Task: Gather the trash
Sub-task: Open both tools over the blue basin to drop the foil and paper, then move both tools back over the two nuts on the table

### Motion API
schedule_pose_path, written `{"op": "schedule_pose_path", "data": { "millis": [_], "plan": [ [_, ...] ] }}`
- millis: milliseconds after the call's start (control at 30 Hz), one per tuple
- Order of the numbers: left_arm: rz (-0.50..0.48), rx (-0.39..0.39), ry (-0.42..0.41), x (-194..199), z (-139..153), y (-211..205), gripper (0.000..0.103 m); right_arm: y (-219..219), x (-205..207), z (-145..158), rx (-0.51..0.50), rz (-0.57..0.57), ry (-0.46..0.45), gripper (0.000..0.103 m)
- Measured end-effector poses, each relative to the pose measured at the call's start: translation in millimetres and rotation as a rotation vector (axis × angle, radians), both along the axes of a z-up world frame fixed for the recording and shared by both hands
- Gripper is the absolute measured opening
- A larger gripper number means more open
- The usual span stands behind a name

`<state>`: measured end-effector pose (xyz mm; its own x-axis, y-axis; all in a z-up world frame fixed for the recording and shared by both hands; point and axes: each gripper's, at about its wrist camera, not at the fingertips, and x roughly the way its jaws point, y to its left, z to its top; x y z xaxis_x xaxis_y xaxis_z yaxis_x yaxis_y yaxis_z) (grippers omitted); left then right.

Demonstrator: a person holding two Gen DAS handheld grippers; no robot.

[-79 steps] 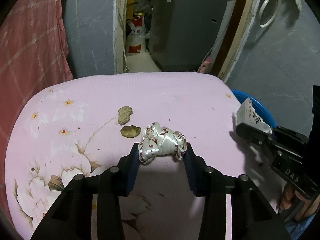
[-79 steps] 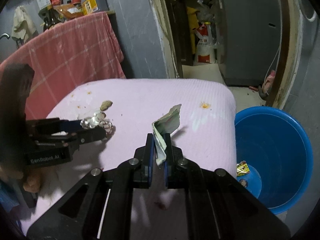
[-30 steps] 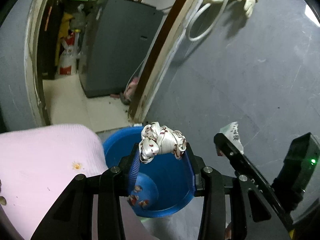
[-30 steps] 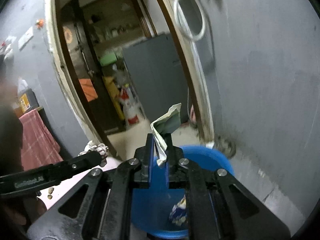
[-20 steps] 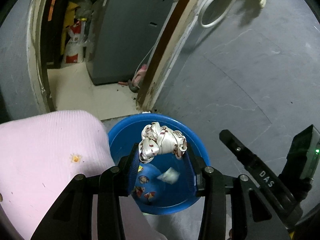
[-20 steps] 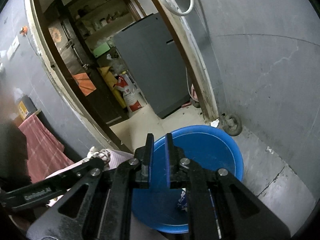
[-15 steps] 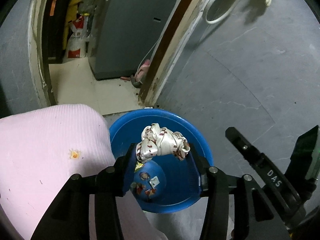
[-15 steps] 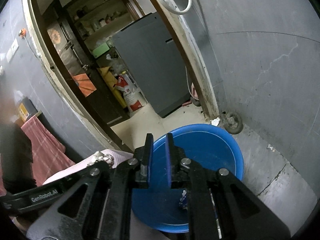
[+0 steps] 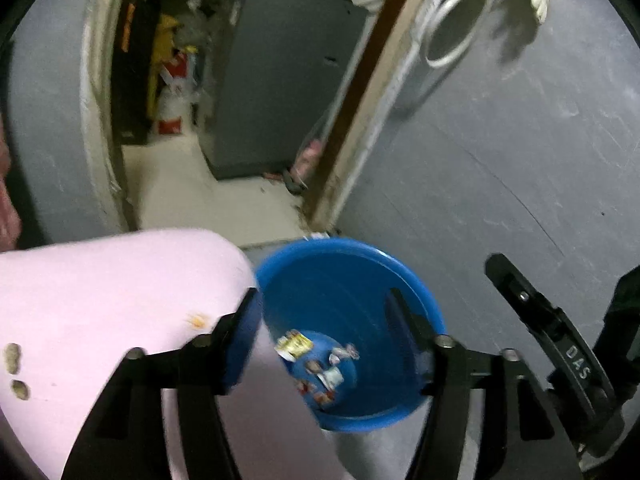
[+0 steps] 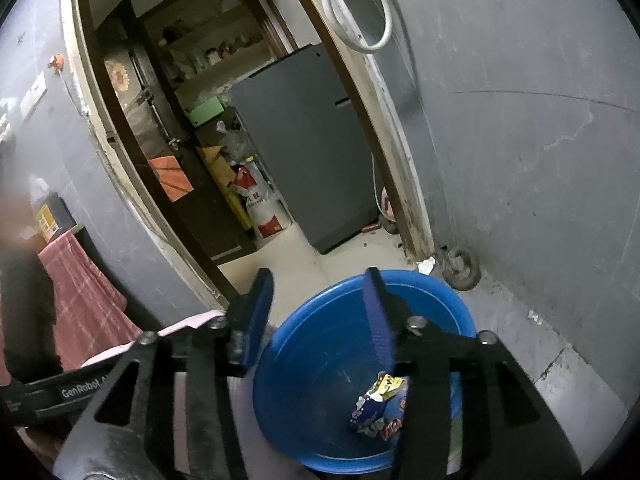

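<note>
A blue plastic bin (image 9: 352, 268) stands on the floor beside the pink table; it also shows in the right wrist view (image 10: 320, 364). Several wrappers (image 9: 320, 364) lie at its bottom, seen too in the right wrist view (image 10: 376, 408). My left gripper (image 9: 324, 316) is open and empty above the bin. My right gripper (image 10: 318, 312) is open and empty over the bin's near rim. The right gripper's body (image 9: 560, 352) shows at the right of the left wrist view. Two brown scraps (image 9: 14, 364) lie on the pink tablecloth (image 9: 100, 292).
A doorway leads to a back room with a grey fridge (image 10: 308, 140) and a red-white sack (image 10: 260, 204). A grey wall (image 10: 520, 140) rises behind the bin. A pink checked cloth (image 10: 80, 300) hangs at the left. A white hose (image 9: 452, 20) hangs on the wall.
Both grippers have opened wide. The crumpled white-and-red wrapper has left my left gripper and is gone from between the fingers. The left view has swung slightly left.
</note>
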<state>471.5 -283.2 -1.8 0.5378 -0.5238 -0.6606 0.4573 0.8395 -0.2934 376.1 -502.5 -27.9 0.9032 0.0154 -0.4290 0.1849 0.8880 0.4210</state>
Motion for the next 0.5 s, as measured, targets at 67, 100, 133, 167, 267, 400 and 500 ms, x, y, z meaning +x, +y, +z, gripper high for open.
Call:
{"op": "schedule_pose_path", "data": {
  "millis": [67,100,133,167,267,400,500],
  "plan": [
    [0.036,-0.018,-0.043,-4,6,11,0.074,2,-1,3,0.001,0.008,-0.015,0.062],
    [0.047,-0.029,-0.066,-5,10,17,0.075,4,-2,4,-0.004,0.011,-0.026,0.065],
    [0.057,-0.032,-0.080,-6,13,22,0.079,5,-3,6,-0.008,0.013,-0.033,0.068],
    [0.073,-0.033,-0.100,-7,18,28,0.080,7,-4,8,-0.014,0.016,-0.046,0.073],
    [0.110,-0.030,-0.171,-13,30,44,0.088,14,-9,15,-0.035,0.036,-0.093,0.090],
    [0.172,-0.022,-0.288,-30,43,67,0.101,29,-14,25,-0.085,0.072,-0.163,0.103],
    [0.207,-0.024,-0.353,-42,51,84,0.101,46,-22,35,-0.146,0.094,-0.226,0.103]
  ]
}}
